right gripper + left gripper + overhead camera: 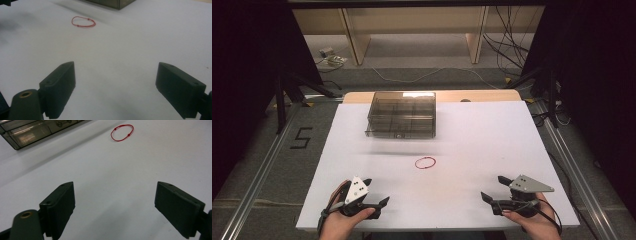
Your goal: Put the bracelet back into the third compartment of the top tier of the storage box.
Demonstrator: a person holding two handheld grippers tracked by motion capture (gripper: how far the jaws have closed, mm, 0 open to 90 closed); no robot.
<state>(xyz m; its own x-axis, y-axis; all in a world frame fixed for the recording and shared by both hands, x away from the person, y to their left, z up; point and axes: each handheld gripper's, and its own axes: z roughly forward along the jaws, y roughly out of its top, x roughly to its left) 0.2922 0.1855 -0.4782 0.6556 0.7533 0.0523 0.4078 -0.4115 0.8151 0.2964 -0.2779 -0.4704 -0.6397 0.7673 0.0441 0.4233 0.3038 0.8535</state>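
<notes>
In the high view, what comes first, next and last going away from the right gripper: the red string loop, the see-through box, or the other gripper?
From the right gripper, at the table's near right:
1. Red string loop, mid-table, up and to its left.
2. Left gripper, near left edge, level with it.
3. See-through box, far side, left of centre.

The person's left hand comes in at the lower left of the high view and grips the left tool, whose grey three-cornered plate faces up. Its two black jaws stand wide apart with nothing between them, as the left gripper view shows plainly. The right hand holds the right tool at the lower right, its plate tilted, its jaws turned inward toward the other tool. In the right gripper view these jaws also gape wide, with nothing between them.
</notes>
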